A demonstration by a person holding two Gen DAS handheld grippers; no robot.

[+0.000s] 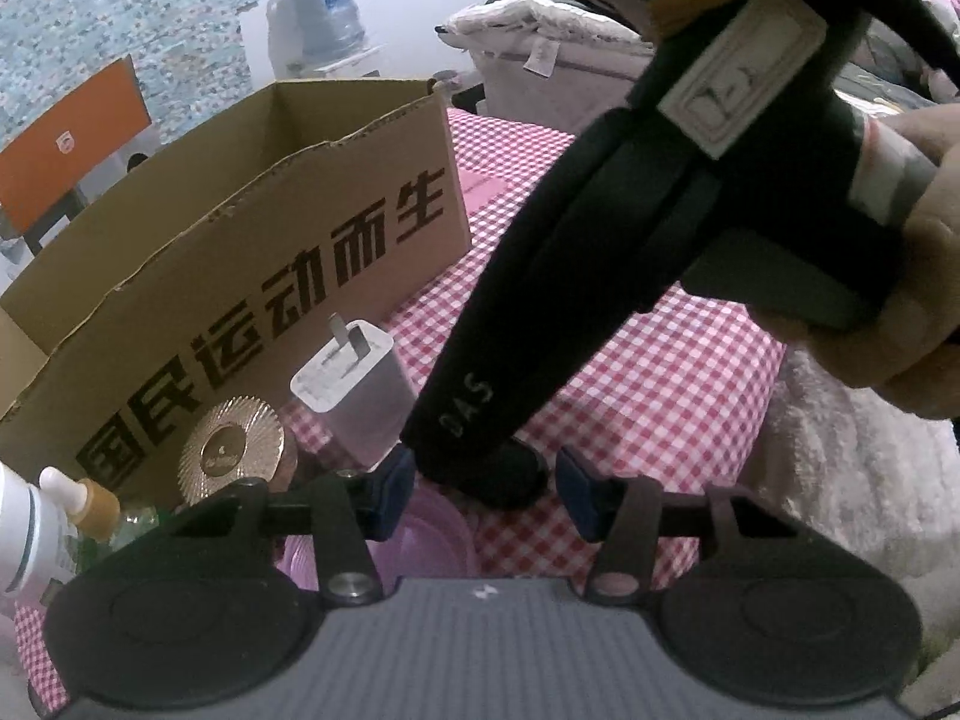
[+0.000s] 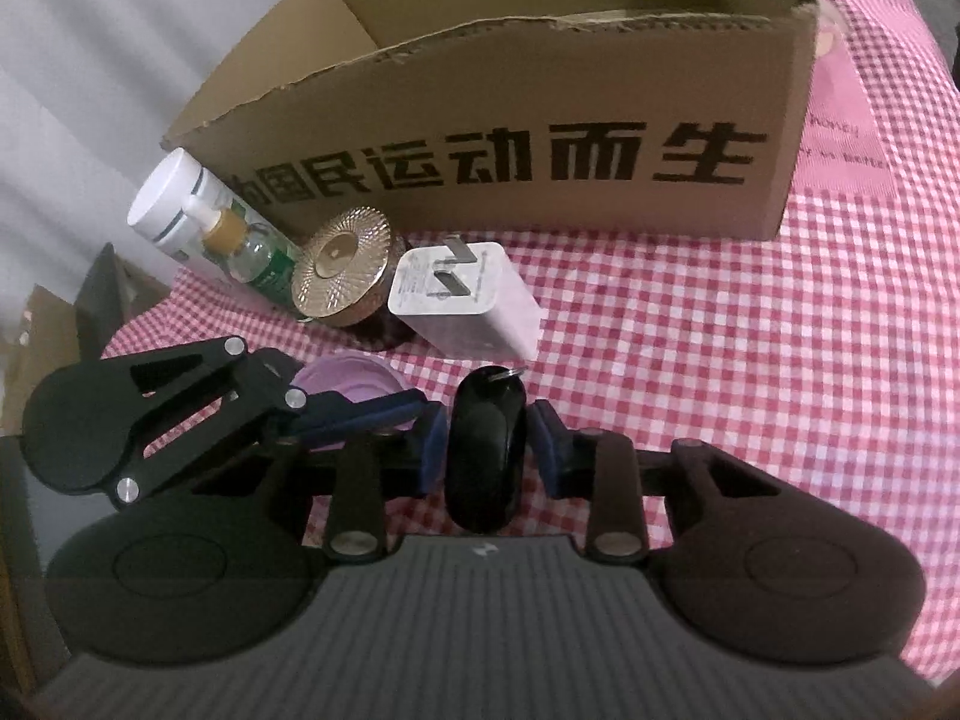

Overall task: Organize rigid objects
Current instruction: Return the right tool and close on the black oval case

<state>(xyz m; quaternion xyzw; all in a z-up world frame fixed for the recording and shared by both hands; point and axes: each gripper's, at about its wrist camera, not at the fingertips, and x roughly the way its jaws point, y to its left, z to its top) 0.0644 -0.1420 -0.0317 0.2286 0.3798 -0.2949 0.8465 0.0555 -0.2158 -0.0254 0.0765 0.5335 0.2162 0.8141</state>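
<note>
A glossy black oval key fob (image 2: pixel 485 450) stands on edge on the pink checked cloth between the blue pads of my right gripper (image 2: pixel 489 450); the jaws look closed against its sides. The fob (image 1: pixel 510 477) shows partly under the right gripper's body in the left wrist view. My left gripper (image 1: pixel 485 495) is open and empty just left of the fob, over a purple lid (image 1: pixel 432 534). A white charger plug (image 2: pixel 462 309), a gold ribbed jar lid (image 2: pixel 342 264) and a white bottle (image 2: pixel 192 216) lie before the cardboard box (image 2: pixel 540 168).
The box (image 1: pixel 198 276) is open-topped with black printed characters, at the back of the checked cloth (image 2: pixel 750 360). A small clear dropper bottle (image 2: pixel 240 240) lies by the white bottle. The cloth's right edge drops to a white fluffy surface (image 1: pixel 858 450).
</note>
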